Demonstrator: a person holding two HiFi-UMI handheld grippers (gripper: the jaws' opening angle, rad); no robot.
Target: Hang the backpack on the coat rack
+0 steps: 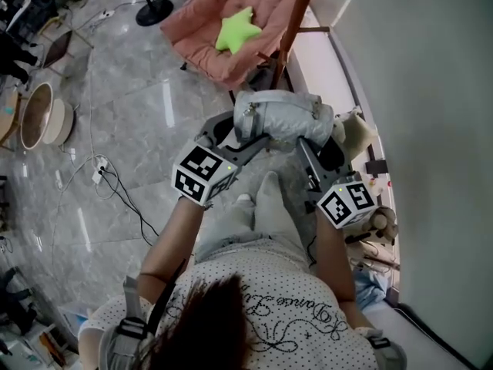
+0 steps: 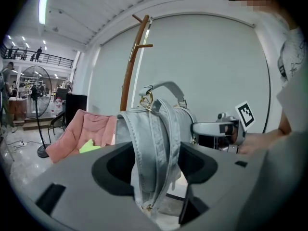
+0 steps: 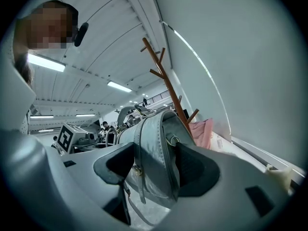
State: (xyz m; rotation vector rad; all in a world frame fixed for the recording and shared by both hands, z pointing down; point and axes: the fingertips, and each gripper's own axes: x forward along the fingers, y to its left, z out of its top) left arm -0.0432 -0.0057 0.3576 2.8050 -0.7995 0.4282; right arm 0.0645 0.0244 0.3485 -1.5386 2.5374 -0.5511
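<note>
Backpack (image 1: 283, 118): pale grey, up in the air in front of the person, carried between the two tools and clear of the floor.
Left hand-held gripper (image 2: 156, 165): jaws pressed onto the backpack's strap side, with folds of strap and fabric pinched between them.
Right hand-held gripper (image 3: 154, 165): jaws clamped on the opposite end of the backpack, with a seam and a buckle strap caught in the bite.
Coat rack (image 1: 297, 14): brown wooden pole with short upward pegs, standing by the wall just beyond the backpack and beside a pink chair (image 1: 223, 21). The pegs in view are bare.
Handle (image 2: 166, 86): the top loop stands free above the bag and rests on no peg (image 2: 144, 45).
Done so far: the backpack is off the ground, firmly held on both sides and brought close to the rack.
Left to do: all of the hanging (the real step of the task). By my reading the bag must go higher and nearer the pole, the handle must drop over a peg, and then both grips must let go.
Judgement on progress: roughly midway, with the approach made and the hanging not yet begun.
Watch for: both grips sit on the body, not the handle, so the loop may flop when steered to a peg.
</note>
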